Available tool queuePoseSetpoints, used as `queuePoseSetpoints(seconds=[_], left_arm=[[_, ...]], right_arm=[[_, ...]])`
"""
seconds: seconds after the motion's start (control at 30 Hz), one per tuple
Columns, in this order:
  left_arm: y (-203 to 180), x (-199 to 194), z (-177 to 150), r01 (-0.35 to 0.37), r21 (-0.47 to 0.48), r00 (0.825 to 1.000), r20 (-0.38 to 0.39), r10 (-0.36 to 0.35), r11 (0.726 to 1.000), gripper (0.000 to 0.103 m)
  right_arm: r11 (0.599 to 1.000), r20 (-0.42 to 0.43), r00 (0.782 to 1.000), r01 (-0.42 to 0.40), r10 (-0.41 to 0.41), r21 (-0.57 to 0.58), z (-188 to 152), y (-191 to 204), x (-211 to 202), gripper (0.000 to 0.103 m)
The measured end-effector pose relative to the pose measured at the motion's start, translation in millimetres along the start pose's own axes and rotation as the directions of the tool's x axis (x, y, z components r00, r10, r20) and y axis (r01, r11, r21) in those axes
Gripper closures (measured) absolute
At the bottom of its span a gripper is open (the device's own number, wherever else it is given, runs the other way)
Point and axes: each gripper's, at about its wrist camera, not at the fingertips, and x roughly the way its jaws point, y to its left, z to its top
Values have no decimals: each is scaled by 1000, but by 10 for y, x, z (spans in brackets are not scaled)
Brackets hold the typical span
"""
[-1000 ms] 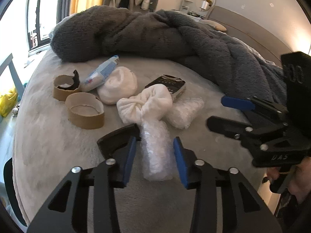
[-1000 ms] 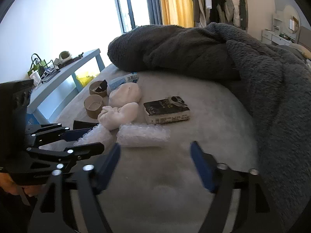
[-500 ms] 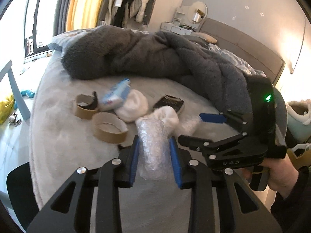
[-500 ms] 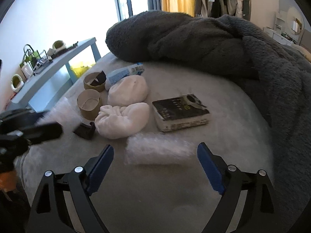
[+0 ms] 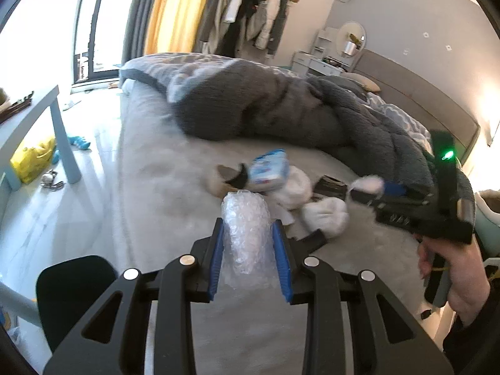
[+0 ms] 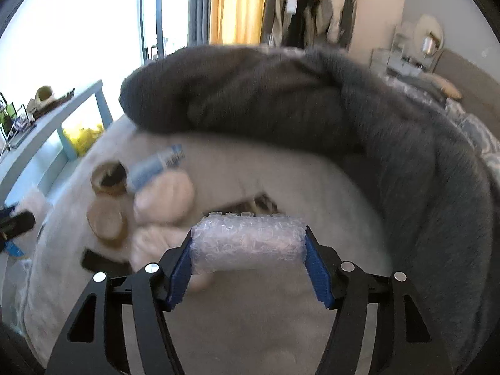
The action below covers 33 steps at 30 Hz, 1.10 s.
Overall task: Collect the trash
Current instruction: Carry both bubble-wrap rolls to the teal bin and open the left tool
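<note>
My left gripper (image 5: 249, 228) is shut on a roll of bubble wrap (image 5: 247, 234) and holds it upright above the bed. My right gripper (image 6: 248, 234) is shut on a second roll of bubble wrap (image 6: 248, 243), held crosswise between its blue pads, lifted off the bed. On the grey bedsheet (image 5: 162, 187) lie a blue and white packet (image 5: 270, 167), two white crumpled wads (image 5: 325, 215), cardboard tape rings (image 6: 106, 218) and a dark box (image 5: 329, 186). The right gripper also shows in the left wrist view (image 5: 372, 187).
A dark grey fluffy blanket (image 6: 281, 100) is heaped across the far side of the bed. A light blue side table (image 5: 40, 115) stands left of the bed, with a yellow bag (image 5: 34, 157) under it. A black chair seat (image 5: 72, 284) is at lower left.
My left gripper shut on its bubble wrap roll and lifted it away from the bed. My right gripper moved in, shut on the other roll and lifted it.
</note>
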Motion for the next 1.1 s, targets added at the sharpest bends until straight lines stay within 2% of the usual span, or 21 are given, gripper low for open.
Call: queuePoseSetpoints(seconds=[0.27,0.63,0.93,1.1], left_arm=[[409,-122,-91,-83,-21,996,-26,82,996,70],[1055,-410,-264,-161,-81,986,-46,157,984,70],[1613,-446,-425,-223,-146,973,-99,210,964,70],[1945,-362,-593,-268,-160,955,-171,241,950,70]], right_arm=[[995,42,995,-90,92,-43,151,520,-9,37],[980,75,982,-167,175,-107,247,1285,-84,37],[941,61,951,-289,303,-175,339,2083,-82,37],[916,40,932,-347,361,-200,368,2483,-52,37]])
